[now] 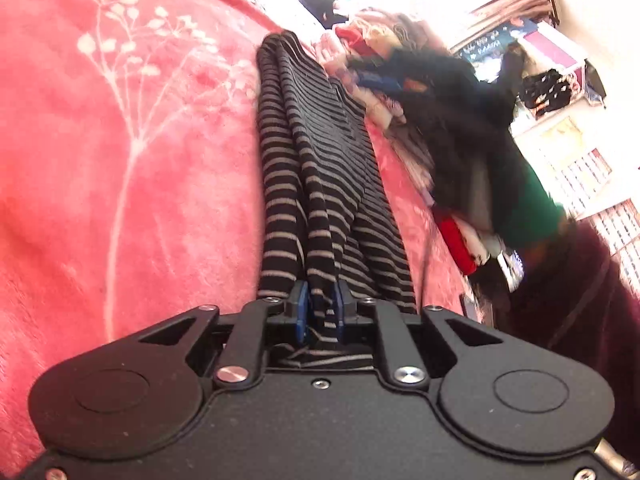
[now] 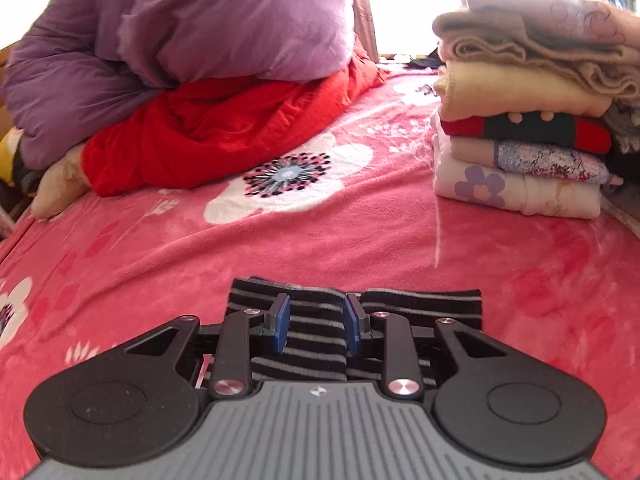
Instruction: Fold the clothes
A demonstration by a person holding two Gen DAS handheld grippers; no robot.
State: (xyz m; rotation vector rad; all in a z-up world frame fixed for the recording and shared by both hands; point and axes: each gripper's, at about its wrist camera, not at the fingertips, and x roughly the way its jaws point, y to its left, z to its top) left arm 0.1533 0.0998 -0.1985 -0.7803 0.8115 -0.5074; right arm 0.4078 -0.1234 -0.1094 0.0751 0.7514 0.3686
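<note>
A black garment with thin grey stripes [image 1: 316,152] stretches away from my left gripper [image 1: 320,308] over the pink floral blanket [image 1: 120,140]. The left gripper's blue pads are shut on a bunched fold of it. In the right wrist view the same striped garment [image 2: 316,328] lies under and between the blue pads of my right gripper [image 2: 316,324]. Those pads pinch a wide band of the fabric, and its edge spreads flat on the blanket [image 2: 360,240] just beyond the fingertips.
A stack of folded clothes [image 2: 528,120] stands at the right of the bed. A purple quilt [image 2: 180,28] on a red cover [image 2: 224,128] lies at the back left. A heap of unfolded clothes [image 1: 440,112] lies right of the striped garment.
</note>
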